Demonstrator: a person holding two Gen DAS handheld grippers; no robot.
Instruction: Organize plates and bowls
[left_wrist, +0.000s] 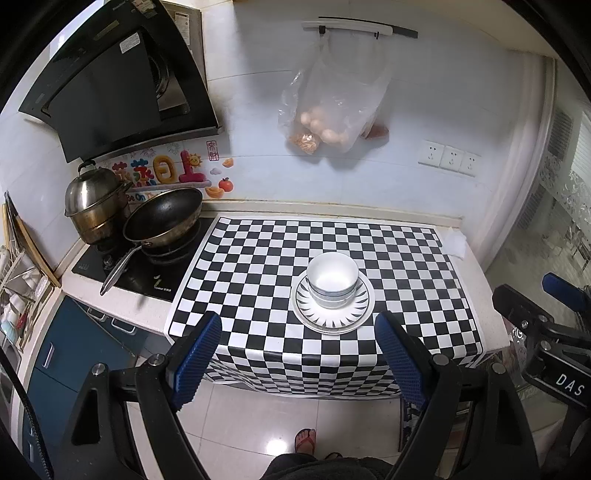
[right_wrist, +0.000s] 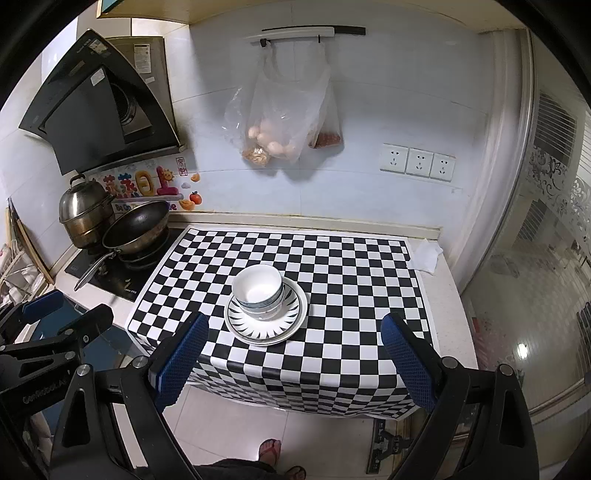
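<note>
White bowls (left_wrist: 332, 282) (right_wrist: 259, 291) are stacked on white plates with a black ray pattern (left_wrist: 332, 317) (right_wrist: 266, 326), near the middle of the checkered cloth (left_wrist: 258, 280) (right_wrist: 351, 295). My left gripper (left_wrist: 297, 330) hangs open in front of the counter edge, short of the stack, with nothing between its blue pads. My right gripper (right_wrist: 295, 332) is open too, held back from the counter edge with the stack ahead of its left finger. Each gripper shows at the side of the other's view.
A black wok (left_wrist: 162, 218) and a steel steamer pot (left_wrist: 92, 206) sit on the stove at the left. A bag of eggs (left_wrist: 325, 122) hangs on the wall. A white tissue (right_wrist: 424, 256) lies at the counter's right end. A person's sandalled foot (left_wrist: 304, 439) is on the floor.
</note>
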